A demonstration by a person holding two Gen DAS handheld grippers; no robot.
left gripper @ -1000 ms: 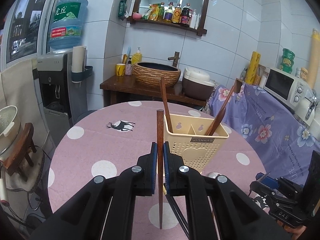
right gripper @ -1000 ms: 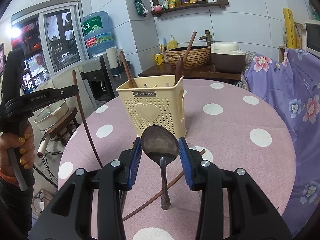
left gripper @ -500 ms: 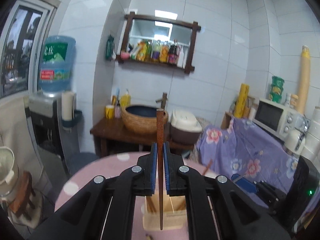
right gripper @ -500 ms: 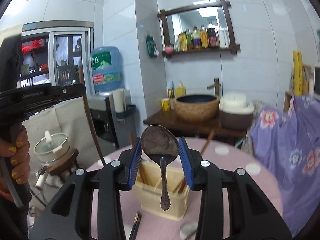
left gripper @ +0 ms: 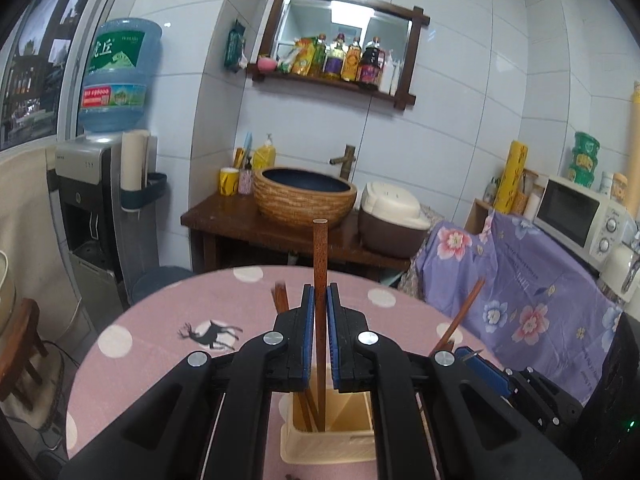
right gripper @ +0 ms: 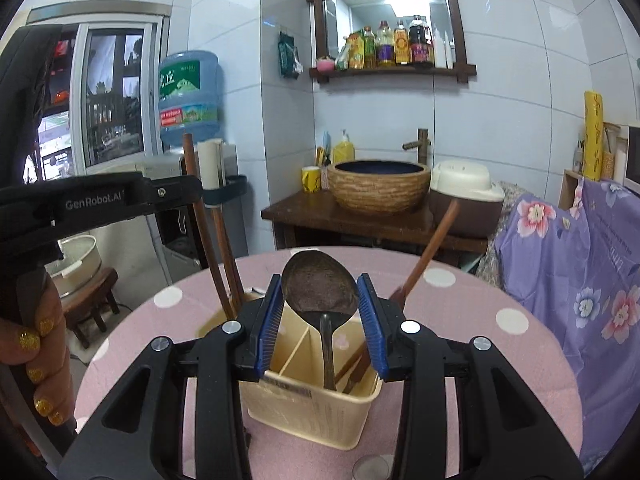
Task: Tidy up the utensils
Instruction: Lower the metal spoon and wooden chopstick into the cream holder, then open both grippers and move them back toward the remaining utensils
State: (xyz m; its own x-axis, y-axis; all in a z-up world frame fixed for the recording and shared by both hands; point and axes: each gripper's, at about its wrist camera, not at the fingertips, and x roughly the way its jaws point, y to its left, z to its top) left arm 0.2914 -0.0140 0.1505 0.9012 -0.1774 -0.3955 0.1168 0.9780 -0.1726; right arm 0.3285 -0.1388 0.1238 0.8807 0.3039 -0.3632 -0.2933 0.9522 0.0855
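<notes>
Both tools have lowered: left tool (left gripper: 319, 340) clamps upright chopstick (left gripper: 320, 264), right tool (right gripper: 320, 320) spoon (right gripper: 319, 286), ends in holder (right gripper: 308, 396).

A round tabletop (right gripper: 460, 320) under a pink cloth with white dots fills the lower half of the right wrist view. A cream slotted utensil caddy (right gripper: 304, 412) stands on it at lower centre. In the left wrist view a black deer print (left gripper: 210, 334) marks the cloth left of centre.
</notes>
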